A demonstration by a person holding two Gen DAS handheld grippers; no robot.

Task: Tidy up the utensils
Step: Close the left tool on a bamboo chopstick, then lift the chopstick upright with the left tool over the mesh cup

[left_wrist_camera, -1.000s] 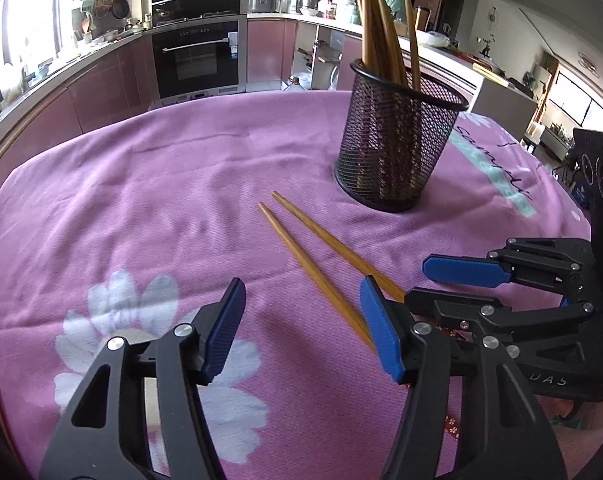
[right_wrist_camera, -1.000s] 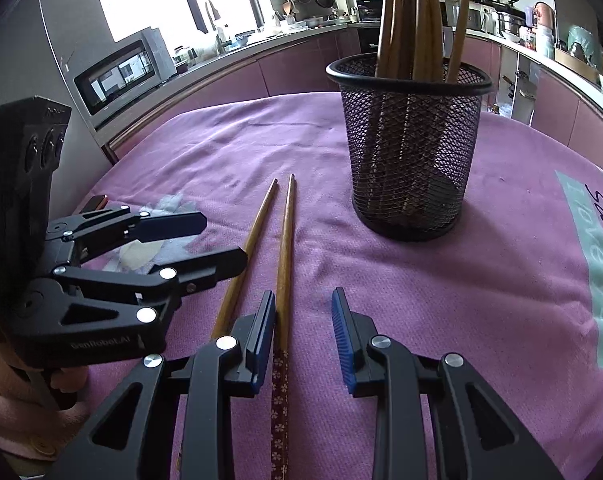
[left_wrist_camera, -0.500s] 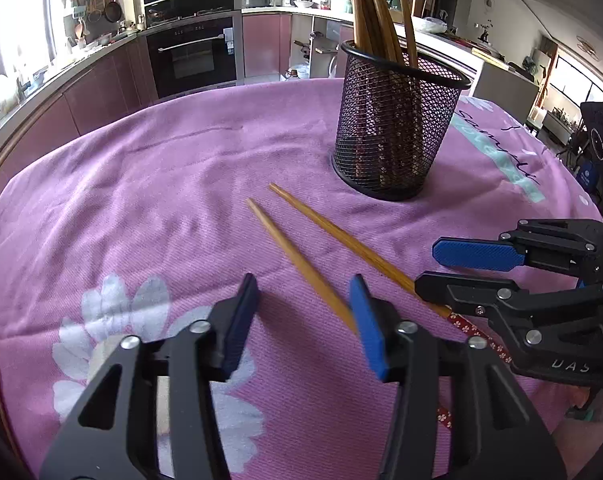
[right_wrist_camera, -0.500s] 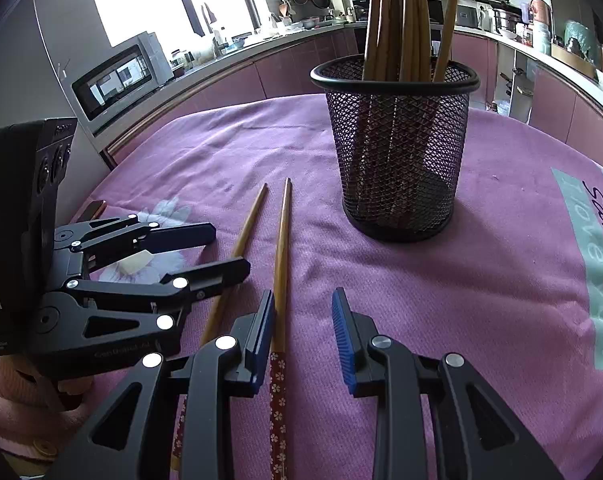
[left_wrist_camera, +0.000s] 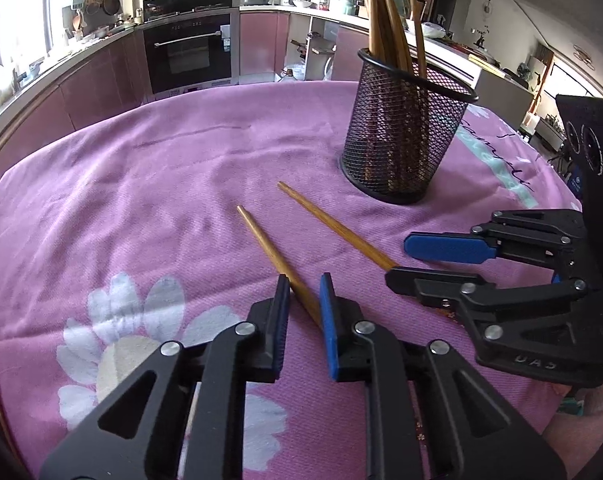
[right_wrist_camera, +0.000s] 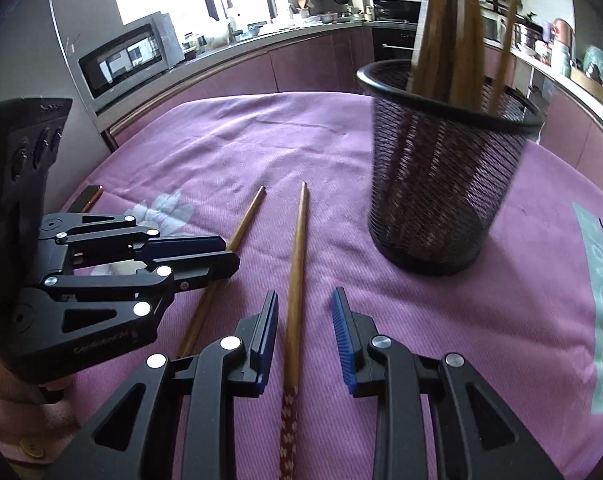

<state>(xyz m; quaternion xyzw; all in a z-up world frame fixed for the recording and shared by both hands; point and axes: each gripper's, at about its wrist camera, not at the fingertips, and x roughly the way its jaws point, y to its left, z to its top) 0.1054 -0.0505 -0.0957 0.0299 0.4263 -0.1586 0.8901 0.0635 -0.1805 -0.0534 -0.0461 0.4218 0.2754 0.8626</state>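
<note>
Pink floral tablecloth (left_wrist_camera: 161, 184) under both tools: my left gripper (left_wrist_camera: 304, 292) has just been closing around the left chopstick (left_wrist_camera: 261, 240), pads not clearly pinching, my right gripper (right_wrist_camera: 305, 312) spread astride the other chopstick (right_wrist_camera: 297, 264), so lifting both toward the mesh holder (left_wrist_camera: 401, 136) looks next.

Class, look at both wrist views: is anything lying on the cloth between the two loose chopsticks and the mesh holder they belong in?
Nothing visible does. Only bare purple tablecloth separates the two chopsticks from the mesh holder.
</note>
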